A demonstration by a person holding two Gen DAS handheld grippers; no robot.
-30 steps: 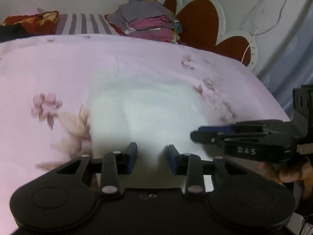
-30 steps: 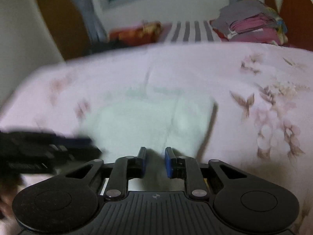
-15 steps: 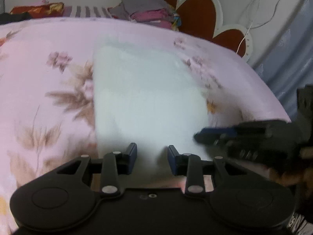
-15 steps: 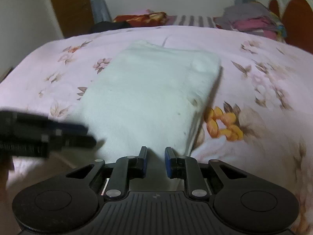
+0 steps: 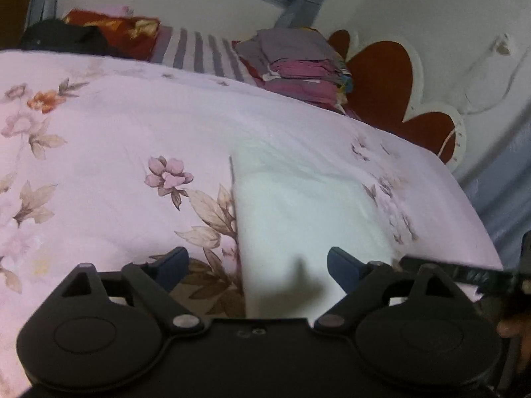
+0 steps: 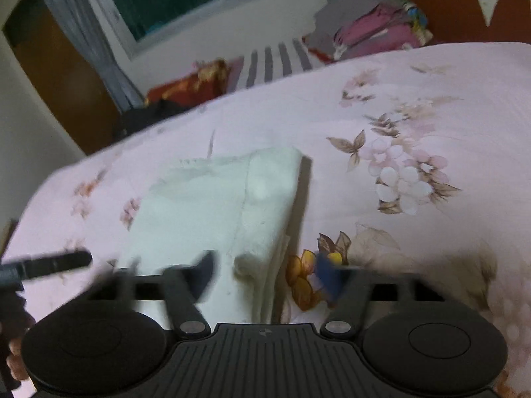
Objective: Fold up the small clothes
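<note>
A folded white garment (image 5: pixel 308 219) lies flat on the pink floral bedspread (image 5: pixel 116 152); it also shows in the right wrist view (image 6: pixel 219 212). My left gripper (image 5: pixel 257 265) is open and empty over the garment's near left edge. My right gripper (image 6: pixel 265 273) is open and empty over the garment's near right edge, its fingers blurred by motion. The right gripper's tip shows at the right edge of the left wrist view (image 5: pixel 458 272), and the left gripper's tip at the left edge of the right wrist view (image 6: pixel 56 262).
A stack of folded grey and pink clothes (image 5: pixel 298 63) sits at the far end of the bed beside a striped pillow (image 5: pixel 195 53) and a red patterned pillow (image 5: pixel 113 33). A red and white headboard (image 5: pixel 385 83) and a wall stand on the right.
Both grippers have opened wide and let go of the white garment, which now lies folded on the bed. Both have pulled back toward its near edge.
</note>
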